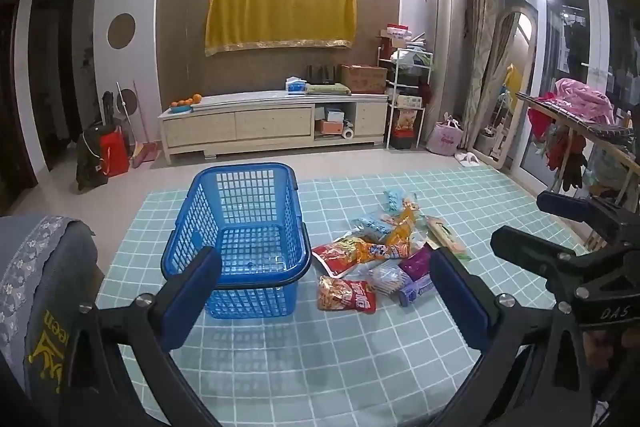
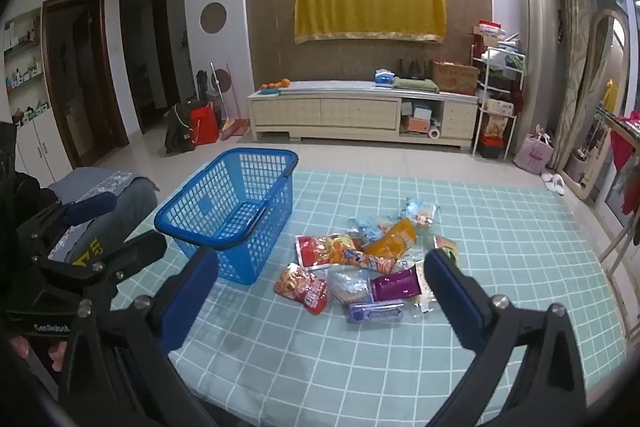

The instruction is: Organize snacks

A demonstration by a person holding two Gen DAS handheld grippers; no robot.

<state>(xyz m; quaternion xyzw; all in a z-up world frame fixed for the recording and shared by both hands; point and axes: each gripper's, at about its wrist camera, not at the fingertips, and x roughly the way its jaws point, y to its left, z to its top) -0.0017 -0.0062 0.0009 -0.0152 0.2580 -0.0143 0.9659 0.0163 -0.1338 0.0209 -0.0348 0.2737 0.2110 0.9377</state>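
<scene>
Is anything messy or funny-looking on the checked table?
Yes. The snack packets lie in a jumbled heap on the checked cloth, overlapping and pointing every way, right beside the blue basket. The basket itself stands upright with nothing in it. Nothing looks torn or spilled.
</scene>
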